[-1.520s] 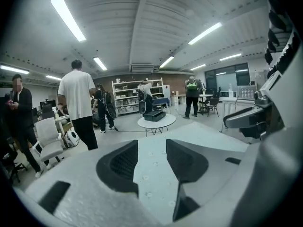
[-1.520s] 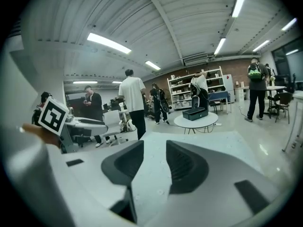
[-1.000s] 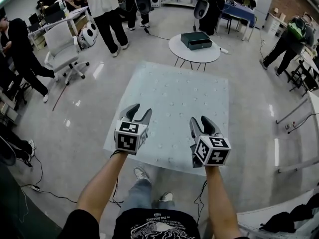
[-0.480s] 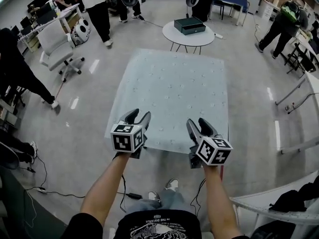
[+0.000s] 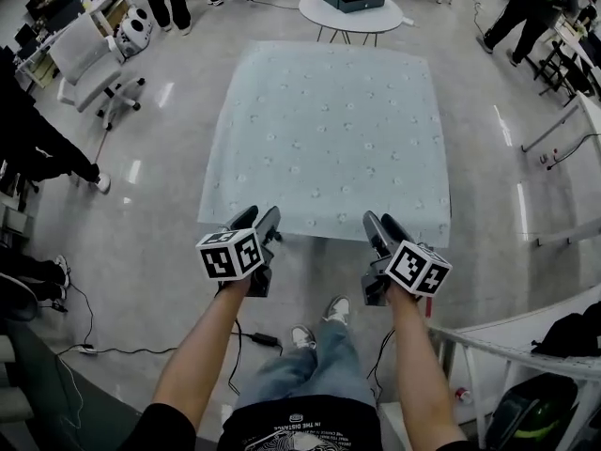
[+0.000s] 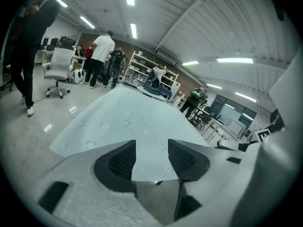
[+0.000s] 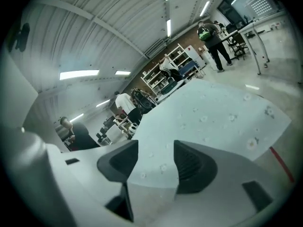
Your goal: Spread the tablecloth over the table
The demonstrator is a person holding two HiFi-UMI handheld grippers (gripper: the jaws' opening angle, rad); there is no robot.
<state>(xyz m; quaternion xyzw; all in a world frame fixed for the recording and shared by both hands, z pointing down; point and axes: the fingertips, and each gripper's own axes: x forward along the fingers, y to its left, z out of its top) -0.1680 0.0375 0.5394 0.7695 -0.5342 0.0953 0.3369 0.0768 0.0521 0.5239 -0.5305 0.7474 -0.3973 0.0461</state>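
From the head view, the tablecloth (image 5: 329, 130) lies flat and square over the worktop, which it hides completely. Its near edge runs just ahead of the left hand-held gripper (image 5: 258, 216) and the right hand-held gripper (image 5: 380, 222), which sit well apart along that edge. A small round table (image 5: 319, 12) stands beyond the far end. In the left gripper view, the left hand-held gripper (image 6: 151, 148) has its jaws apart, and the tablecloth (image 6: 132, 117) shows in the gap, unpinched. In the right gripper view, the right hand-held gripper (image 7: 156, 150) is likewise parted and holds nothing, with the tablecloth (image 7: 213, 112) stretching away beyond it. The cloth looks thin, light and limp, likely to wrinkle or slide, so it is best pinched at the near hem towards the corners and tugged evenly.
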